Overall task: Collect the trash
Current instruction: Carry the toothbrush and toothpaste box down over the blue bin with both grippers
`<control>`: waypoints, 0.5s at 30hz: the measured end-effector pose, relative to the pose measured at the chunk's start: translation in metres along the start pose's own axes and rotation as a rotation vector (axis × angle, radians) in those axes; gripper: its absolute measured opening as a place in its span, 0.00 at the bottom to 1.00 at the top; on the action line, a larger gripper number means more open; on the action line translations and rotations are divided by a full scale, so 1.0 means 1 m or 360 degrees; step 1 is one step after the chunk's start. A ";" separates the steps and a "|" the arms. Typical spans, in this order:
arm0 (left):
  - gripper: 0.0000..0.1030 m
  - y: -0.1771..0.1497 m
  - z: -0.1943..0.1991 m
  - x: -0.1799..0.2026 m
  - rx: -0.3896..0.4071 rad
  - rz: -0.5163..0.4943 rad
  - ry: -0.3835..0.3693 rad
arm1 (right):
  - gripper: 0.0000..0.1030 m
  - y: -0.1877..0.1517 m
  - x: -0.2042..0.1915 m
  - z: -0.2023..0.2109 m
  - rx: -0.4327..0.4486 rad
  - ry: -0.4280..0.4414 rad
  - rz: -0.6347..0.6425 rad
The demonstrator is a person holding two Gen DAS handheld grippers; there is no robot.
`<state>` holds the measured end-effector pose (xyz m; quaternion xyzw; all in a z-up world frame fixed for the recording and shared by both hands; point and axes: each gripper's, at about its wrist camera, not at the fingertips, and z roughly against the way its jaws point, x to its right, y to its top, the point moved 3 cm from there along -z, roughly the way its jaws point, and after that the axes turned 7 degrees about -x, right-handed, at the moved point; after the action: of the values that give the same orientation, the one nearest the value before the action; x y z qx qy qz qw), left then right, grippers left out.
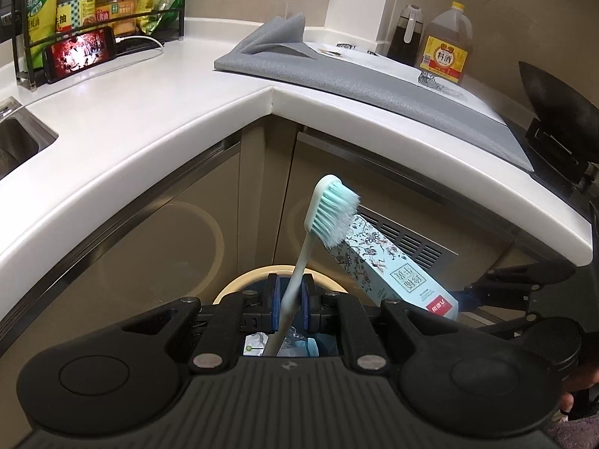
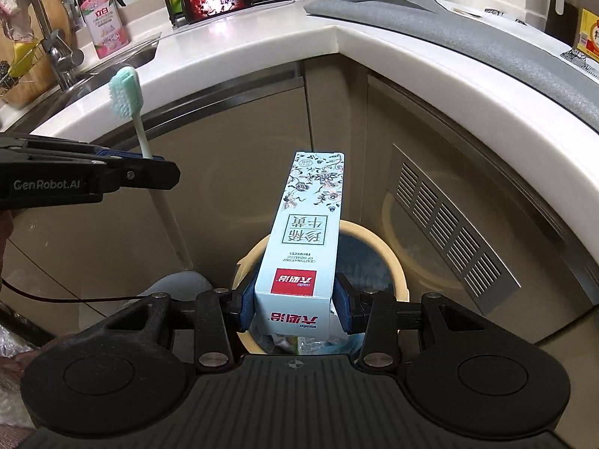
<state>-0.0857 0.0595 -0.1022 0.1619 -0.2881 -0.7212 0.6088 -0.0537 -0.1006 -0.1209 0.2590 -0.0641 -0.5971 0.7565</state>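
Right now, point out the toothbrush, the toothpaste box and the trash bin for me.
toothbrush (image 1: 331,207): left wrist view, on the bristled head.
toothpaste box (image 2: 304,247): right wrist view, on the printed top face.
trash bin (image 2: 395,267): right wrist view, on the beige rim, right of the box.

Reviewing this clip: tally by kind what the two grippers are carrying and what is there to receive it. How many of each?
Toothbrush, shut in the left gripper: 1
Toothpaste box, shut in the right gripper: 1
Trash bin on the floor below both: 1
Total: 3
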 end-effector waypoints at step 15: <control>0.11 0.009 -0.057 -0.005 -0.0193 0.0024 -0.0022 | 0.43 0.011 0.018 -0.046 -0.0172 0.0005 -0.0094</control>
<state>-0.0438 0.0510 -0.1418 0.1174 -0.2493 -0.7339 0.6209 -0.0201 -0.1009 -0.1591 0.2205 -0.0229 -0.6214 0.7515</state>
